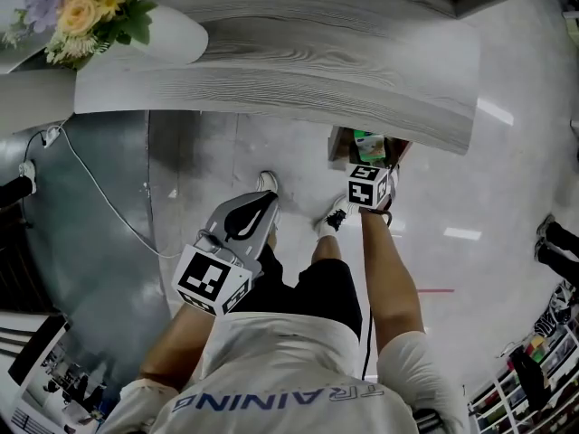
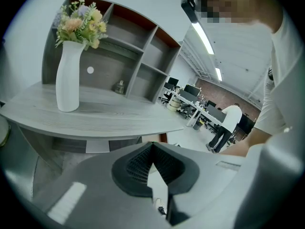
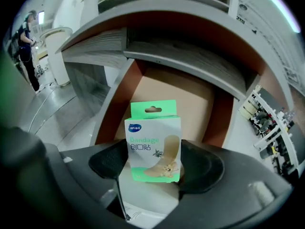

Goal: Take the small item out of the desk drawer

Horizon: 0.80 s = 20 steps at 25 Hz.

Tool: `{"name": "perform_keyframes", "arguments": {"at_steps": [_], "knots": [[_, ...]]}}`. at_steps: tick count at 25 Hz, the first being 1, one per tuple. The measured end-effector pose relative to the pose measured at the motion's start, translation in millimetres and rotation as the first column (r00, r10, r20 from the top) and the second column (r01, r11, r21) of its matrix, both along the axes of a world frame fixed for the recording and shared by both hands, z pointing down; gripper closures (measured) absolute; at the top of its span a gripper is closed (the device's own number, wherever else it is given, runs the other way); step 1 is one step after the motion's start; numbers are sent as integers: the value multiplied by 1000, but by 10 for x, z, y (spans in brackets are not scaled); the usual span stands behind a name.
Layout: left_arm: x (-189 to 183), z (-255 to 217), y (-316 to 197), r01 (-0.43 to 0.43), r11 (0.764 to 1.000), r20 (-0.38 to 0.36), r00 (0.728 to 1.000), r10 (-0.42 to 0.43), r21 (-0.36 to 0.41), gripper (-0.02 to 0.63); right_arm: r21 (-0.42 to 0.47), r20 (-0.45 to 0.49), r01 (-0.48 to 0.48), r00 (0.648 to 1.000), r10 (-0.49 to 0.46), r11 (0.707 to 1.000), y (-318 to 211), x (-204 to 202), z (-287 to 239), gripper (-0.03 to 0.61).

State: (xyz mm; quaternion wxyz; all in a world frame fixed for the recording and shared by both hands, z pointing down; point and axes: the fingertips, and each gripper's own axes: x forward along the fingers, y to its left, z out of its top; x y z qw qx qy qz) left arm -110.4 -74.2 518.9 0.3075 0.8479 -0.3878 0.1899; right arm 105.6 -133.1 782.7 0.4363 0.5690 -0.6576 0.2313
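Note:
The desk drawer (image 1: 337, 145) stands pulled out under the grey desk top (image 1: 271, 70); its brown inside (image 3: 157, 92) fills the right gripper view. A small green and white bandage box (image 3: 153, 144) stands upright between the jaws of my right gripper (image 3: 153, 162), and both dark pads press its sides. In the head view the box (image 1: 367, 140) shows green just ahead of my right gripper (image 1: 369, 163), over the drawer. My left gripper (image 1: 265, 204) hangs lower left, away from the drawer, over the floor. Its jaws (image 2: 152, 147) are shut with nothing between them.
A white vase of flowers (image 1: 81, 12) stands on the desk's left end, also in the left gripper view (image 2: 69, 75) before a shelf unit (image 2: 136, 56). A white cable (image 1: 99, 193) runs across the floor at the left. The person's shoes (image 1: 267, 183) are below the desk edge.

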Motion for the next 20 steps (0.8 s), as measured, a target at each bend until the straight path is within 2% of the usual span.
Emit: {"name": "perform_keyframes", "arguments": {"at_steps": [7,11,16,20], "knots": [[148,-332,44,-7,1000,-57,998,8,23,614,83,28,12,1000,-14,996,184,3,-493,221],[256,-611,69,-17,997,-83,996,23,70,615,159,61,9,998,-19,987,271,-18,-932,221],[344,-1007,158,-35,990,-92,995,48,136,614,264,116,-1,993,-31,964,391,-31,-1703,221],[421,-1309,168,-44,980,-99,993,65,196,615,359,160,-27,987,-33,933,426,8,-2416,221]]}}
